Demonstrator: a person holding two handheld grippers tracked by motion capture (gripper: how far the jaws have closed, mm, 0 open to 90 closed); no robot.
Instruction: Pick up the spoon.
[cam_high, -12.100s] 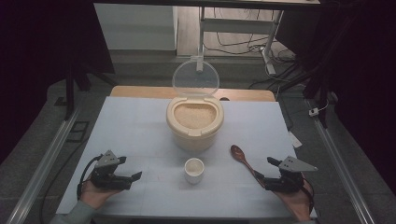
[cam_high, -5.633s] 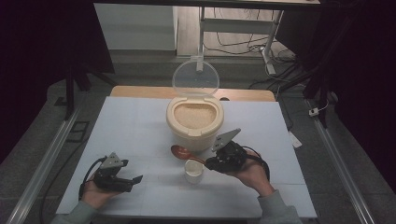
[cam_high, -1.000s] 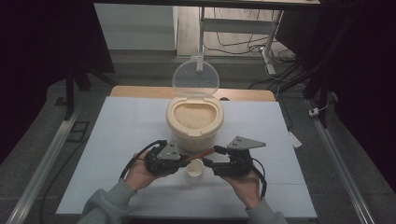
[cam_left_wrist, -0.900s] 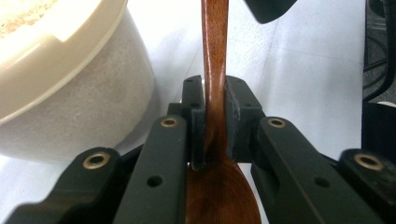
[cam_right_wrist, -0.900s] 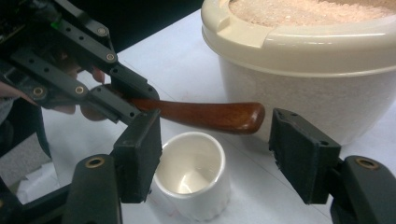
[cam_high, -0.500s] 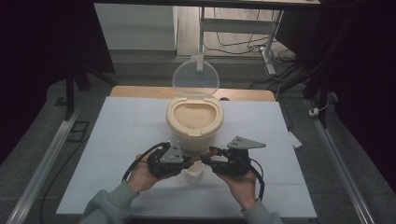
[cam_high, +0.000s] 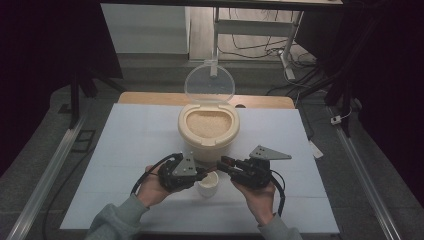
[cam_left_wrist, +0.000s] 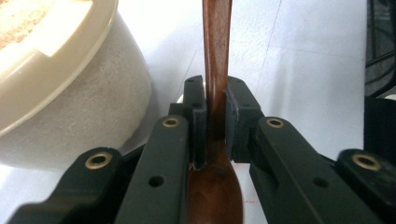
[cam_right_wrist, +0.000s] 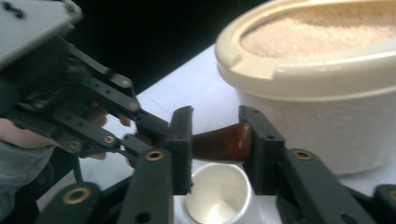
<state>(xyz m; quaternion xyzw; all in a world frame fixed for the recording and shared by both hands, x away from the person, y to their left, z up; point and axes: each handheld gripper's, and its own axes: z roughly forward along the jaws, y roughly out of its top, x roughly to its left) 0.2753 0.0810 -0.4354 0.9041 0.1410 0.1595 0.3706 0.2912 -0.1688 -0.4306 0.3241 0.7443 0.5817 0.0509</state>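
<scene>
Roughly centre-front of the white table (cam_high: 125, 140): both hand-held grippers brought together over a small white cup (cam_high: 208, 184), just in front of a cream rice container (cam_high: 208, 131) full of rice (cam_high: 208, 123), clear round lid (cam_high: 209, 84) standing open and upright behind it. Left gripper (cam_high: 202, 173) clamped on a brown wooden spoon (cam_left_wrist: 216, 70): in the left gripper view, both pads pressed against the spoon's narrow neck, handle running away up the frame, wider bowl end low between the linkage arms, container wall (cam_left_wrist: 70, 116) just beside on the left. Right gripper (cam_high: 224, 163) with jaws apart around the spoon's rounded handle end (cam_right_wrist: 223, 141); in the right gripper view the end touching or nearly touching the right pad, a clear gap at the left pad, so open and not gripping. White cup (cam_right_wrist: 219, 196) directly beneath the handle end in that view, empty inside as far as visible. Left gripper (cam_right_wrist: 70, 107) opposite, with a hand (cam_right_wrist: 28, 135) behind it. In the high view, hands (cam_high: 150, 185) and grey-green sleeves (cam_high: 115, 222) entering from the bottom edge, grey three-cornered plate (cam_high: 269, 153) atop the right gripper, black cable (cam_high: 150, 172) looping off the left one
</scene>
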